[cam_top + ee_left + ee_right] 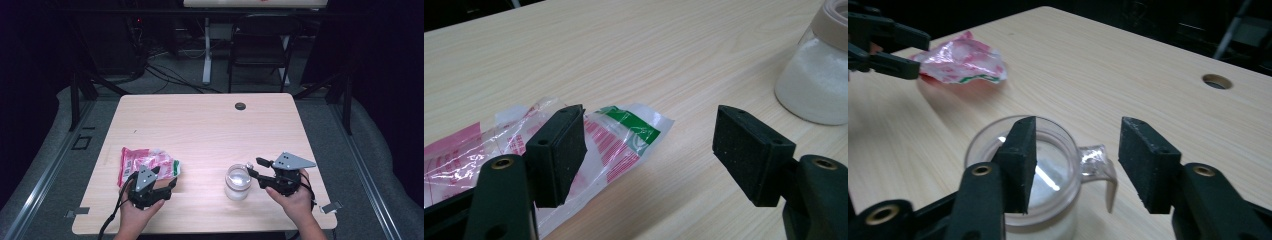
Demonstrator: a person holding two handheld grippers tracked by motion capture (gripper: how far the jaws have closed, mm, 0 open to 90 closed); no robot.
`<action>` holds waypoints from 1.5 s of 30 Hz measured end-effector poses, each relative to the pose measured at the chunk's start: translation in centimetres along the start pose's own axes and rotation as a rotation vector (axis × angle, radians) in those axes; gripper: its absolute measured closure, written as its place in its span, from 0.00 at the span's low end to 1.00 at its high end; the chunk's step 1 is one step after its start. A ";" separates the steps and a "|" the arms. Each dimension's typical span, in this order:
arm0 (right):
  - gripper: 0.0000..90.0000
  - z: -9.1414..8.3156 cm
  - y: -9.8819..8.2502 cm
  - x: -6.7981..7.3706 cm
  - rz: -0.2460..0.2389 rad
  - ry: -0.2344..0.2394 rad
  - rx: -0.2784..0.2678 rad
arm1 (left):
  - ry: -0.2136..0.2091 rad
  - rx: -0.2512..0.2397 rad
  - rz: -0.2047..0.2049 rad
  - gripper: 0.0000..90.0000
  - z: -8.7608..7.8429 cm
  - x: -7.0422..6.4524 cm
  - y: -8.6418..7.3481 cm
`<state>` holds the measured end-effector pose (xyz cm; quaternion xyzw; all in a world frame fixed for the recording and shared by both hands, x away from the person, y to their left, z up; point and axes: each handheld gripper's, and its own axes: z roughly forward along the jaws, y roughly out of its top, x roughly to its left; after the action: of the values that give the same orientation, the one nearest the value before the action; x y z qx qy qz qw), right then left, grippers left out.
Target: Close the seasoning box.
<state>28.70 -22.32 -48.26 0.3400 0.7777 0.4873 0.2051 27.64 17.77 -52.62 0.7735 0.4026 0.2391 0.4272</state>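
jar: clear, upright on the table, at 3 o'clock of the packet, half filled with white granules; open top, small clear handle seen in the right gripper view.
packet: crumpled red, white and green plastic, flat on the table, looks emptied.
left gripper: jaws wide apart, nothing gripped; near end of the packet lies under one pad, no squeeze seen.
right gripper: at 3 o'clock of the jar, jaws apart over the rim and handle, nothing clamped.
done (judged): contents look poured into the jar, jar set down.
left (judged): packet to be cleared; no lid seen, so closing cannot be judged.
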 end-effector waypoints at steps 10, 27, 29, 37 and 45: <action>0.47 -2.1 -2.2 -1.5 0.052 -0.113 0.028 | 0.004 -0.017 -0.053 0.33 -0.4 1.0 -0.1; 0.46 -2.4 -5.6 -2.9 0.102 -0.227 0.015 | 0.045 -0.026 -0.120 0.35 -1.2 3.3 -0.5; 0.46 -2.2 -6.0 -3.2 0.118 -0.230 0.029 | 0.050 -0.021 -0.126 0.35 -1.2 3.6 -0.6; 0.47 -1.4 -6.9 -3.8 0.155 -0.205 0.057 | 0.061 -0.017 -0.154 0.36 -1.1 4.5 -1.0; 0.47 -0.6 -7.2 -3.7 0.157 -0.176 0.071 | 0.067 -0.008 -0.157 0.37 -0.8 4.8 -1.2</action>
<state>28.47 -27.50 -54.53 0.4484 0.7443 0.4424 0.2217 29.23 22.49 -53.07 0.7295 0.4750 0.2322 0.4339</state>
